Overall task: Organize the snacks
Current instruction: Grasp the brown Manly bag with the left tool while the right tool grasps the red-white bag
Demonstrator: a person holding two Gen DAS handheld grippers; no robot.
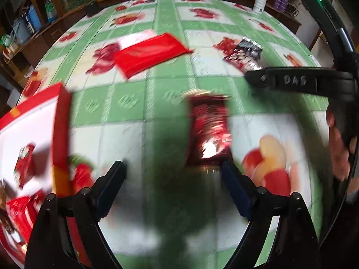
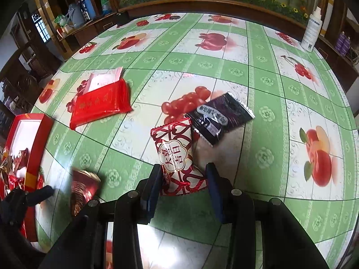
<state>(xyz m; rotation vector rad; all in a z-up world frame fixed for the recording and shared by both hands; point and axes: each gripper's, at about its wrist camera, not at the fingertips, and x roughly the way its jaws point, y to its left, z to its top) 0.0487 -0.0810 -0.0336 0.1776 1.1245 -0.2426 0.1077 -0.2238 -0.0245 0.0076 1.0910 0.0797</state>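
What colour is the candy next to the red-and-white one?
Dark purple-black with a white label; the dark candy shows best in the right wrist view.

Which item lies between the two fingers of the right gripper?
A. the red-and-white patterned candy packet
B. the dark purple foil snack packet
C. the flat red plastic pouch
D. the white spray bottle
A: in the right wrist view the red-and-white patterned candy packet lies between the open fingers of the right gripper.

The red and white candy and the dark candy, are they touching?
Touching: the right wrist view shows the red and white candy overlapping the dark candy at its corner.
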